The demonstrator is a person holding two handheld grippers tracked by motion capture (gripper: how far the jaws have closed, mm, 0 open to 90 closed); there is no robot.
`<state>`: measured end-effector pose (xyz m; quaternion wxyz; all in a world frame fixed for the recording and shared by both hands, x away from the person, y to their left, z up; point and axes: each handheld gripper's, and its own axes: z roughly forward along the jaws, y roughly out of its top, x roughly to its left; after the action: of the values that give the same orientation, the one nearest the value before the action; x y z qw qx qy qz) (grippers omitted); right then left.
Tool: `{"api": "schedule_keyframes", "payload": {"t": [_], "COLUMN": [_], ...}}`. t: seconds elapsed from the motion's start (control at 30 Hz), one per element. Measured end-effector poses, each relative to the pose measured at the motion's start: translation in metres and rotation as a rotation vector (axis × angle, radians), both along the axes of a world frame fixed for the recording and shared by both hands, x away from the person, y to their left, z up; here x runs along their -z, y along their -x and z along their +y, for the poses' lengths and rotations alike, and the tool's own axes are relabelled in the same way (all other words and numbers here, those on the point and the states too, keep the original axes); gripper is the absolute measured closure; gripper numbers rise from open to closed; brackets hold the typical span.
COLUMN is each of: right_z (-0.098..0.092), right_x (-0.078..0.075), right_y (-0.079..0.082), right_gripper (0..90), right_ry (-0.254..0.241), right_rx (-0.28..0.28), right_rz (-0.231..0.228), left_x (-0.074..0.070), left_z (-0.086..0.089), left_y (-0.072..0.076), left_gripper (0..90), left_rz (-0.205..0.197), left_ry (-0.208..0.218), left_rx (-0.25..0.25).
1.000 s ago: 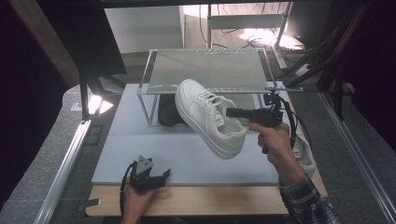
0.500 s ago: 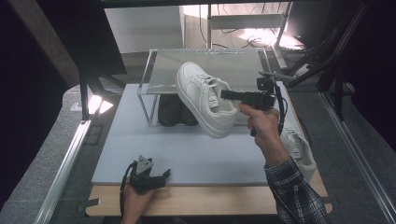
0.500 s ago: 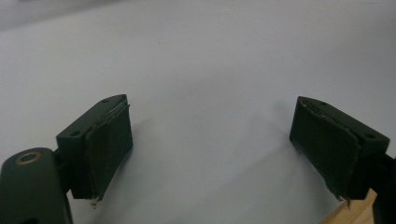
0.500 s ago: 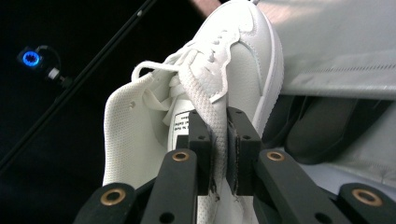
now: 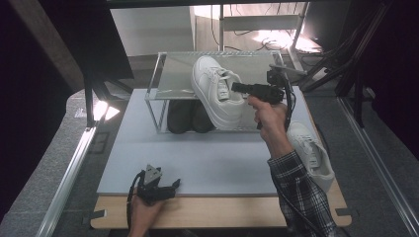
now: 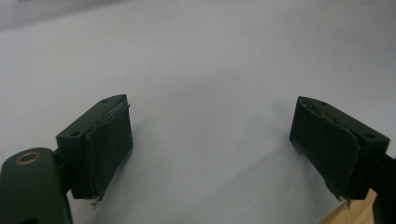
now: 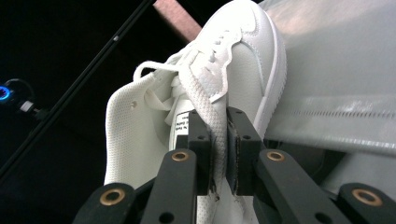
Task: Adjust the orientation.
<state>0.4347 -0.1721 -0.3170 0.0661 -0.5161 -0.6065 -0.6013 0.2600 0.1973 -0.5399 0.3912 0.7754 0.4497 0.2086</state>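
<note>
A wooden table [image 5: 222, 215] carries a pale grey mat [image 5: 207, 158], and at the mat's far edge stands a two-tier rack [image 5: 173, 74] with a frosted top shelf. Two dark shoes [image 5: 190, 117] sit side by side on the lower level of that rack. A second white sneaker [image 5: 312, 154] lies on the mat's right edge, just beside the person's plaid sleeve [image 5: 301, 197].

The white sneaker [image 5: 217, 93] being handled hangs tilted over the right part of the rack's top shelf, toe toward the far side and heel toward the person. I cannot tell whether its sole touches the shelf. The right gripper [image 5: 237, 88] is clamped on it: in the right gripper view the two black pads pinch the side wall [image 7: 217, 140] of the sneaker's opening, next to the laces.

The left gripper [image 5: 173, 185] rests low at the near edge of the mat, jaws spread wide with bare mat between them
</note>
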Motion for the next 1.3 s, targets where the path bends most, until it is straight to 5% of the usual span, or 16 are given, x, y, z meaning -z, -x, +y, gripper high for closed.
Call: {"api": "schedule_keyframes", "payload": {"t": [0.5,0.63,0.73,0.83,0.93,1.3], "right_z": [0.012,0.012,0.013,0.016,0.019,0.002], "right_x": [-0.001,0.001,0.0,0.001,-0.001,-0.006], "right_y": [-0.029,-0.034,-0.035,-0.035,-0.033,-0.025], "right_gripper": [80.7,78.0,72.3,63.2,56.4,52.3], "right_ry": [0.055,0.025,0.049,0.024,0.061,0.036], "right_rx": [0.087,0.096,0.091,0.052,0.071,0.057], "right_rz": [0.026,0.04,0.015,-0.007,-0.035,-0.058], "left_x": [0.0,0.0,0.0,0.0,0.0,0.0], "left_z": [0.0,0.0,0.0,0.0,0.0,0.0], "left_y": [0.0,0.0,0.0,0.0,0.0,0.0], "left_gripper": [12.5,12.5,12.6,12.6,12.6,12.7], "left_rz": [0.001,0.001,0.0,0.001,0.001,0.0], "left_ry": [-0.003,-0.001,-0.001,-0.001,-0.001,0.0], "left_rx": [0.0,0.0,0.0,0.0,-0.001,-0.001]}}
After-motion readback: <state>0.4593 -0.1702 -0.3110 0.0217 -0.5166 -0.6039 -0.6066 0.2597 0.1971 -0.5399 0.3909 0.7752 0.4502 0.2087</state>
